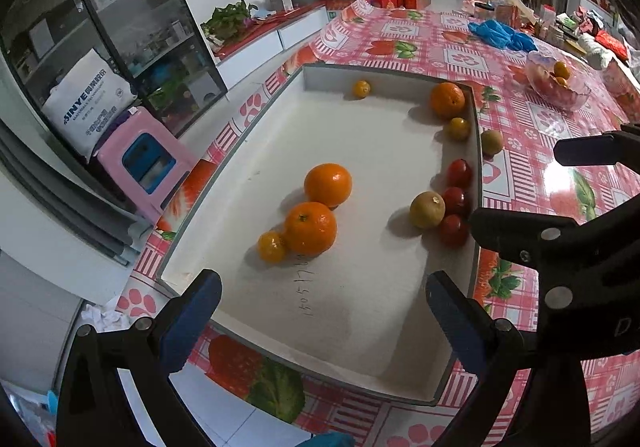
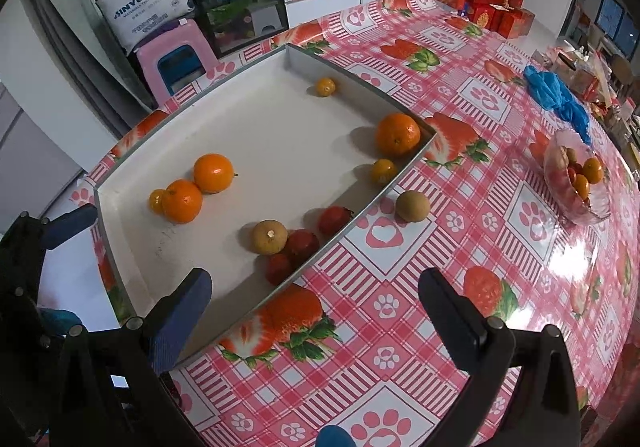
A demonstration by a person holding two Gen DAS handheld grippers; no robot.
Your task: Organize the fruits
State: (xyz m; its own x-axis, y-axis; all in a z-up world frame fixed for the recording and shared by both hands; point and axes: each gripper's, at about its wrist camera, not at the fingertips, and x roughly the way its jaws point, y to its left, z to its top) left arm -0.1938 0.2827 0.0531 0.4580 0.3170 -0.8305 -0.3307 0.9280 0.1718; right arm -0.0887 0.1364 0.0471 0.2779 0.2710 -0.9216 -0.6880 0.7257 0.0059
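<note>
While both grippers hang spread and empty, left gripper point(image 1: 320, 311) above white tray point(image 1: 360, 319), right gripper point(image 2: 316, 299) over tray edge, oranges point(image 1: 328, 184) inside, brown fruit point(image 2: 413, 206) on tablecloth point(image 2: 400, 327).

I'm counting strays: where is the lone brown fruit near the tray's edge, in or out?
Out. The brown fruit sits on the tablecloth, just outside the tray wall.

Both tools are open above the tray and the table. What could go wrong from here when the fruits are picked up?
1. The brown fruit lies loose on the tablecloth outside the tray; a nudge may roll it away.
2. The red tomatoes touch the brown fruit in the tray; gripping one may push or squash another.
3. The glass bowl looks easy to knock.
</note>
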